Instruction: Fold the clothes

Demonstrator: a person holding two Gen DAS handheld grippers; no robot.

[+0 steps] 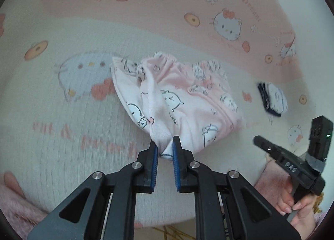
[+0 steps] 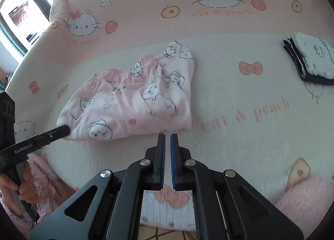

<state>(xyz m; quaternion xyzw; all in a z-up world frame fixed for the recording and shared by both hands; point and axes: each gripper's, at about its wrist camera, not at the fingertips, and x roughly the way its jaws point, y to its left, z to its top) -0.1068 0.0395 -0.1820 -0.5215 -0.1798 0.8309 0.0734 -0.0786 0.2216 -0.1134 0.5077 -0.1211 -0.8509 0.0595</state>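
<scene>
Crumpled pink pyjama shorts (image 1: 187,97) with cartoon prints lie on a cream and pink cat-print sheet (image 1: 52,146). My left gripper (image 1: 166,148) is shut on a bunched near corner of the shorts, with cloth pinched between the blue pads (image 1: 154,156). In the right wrist view the shorts (image 2: 129,102) spread out with the elastic waistband at the far side, and the left gripper's tip (image 2: 62,130) sits at their near left corner. My right gripper (image 2: 168,135) is shut just below the shorts' near edge, with no cloth visible between its pads. From the left wrist view it (image 1: 257,140) sits apart from the shorts.
A folded white and navy garment stack (image 2: 311,62) lies to the right on the sheet (image 2: 240,146), also visible as the stack (image 1: 273,100). Hands in fuzzy pink sleeves hold the handles (image 1: 296,206) (image 2: 18,185). A window (image 2: 20,10) is at the far left.
</scene>
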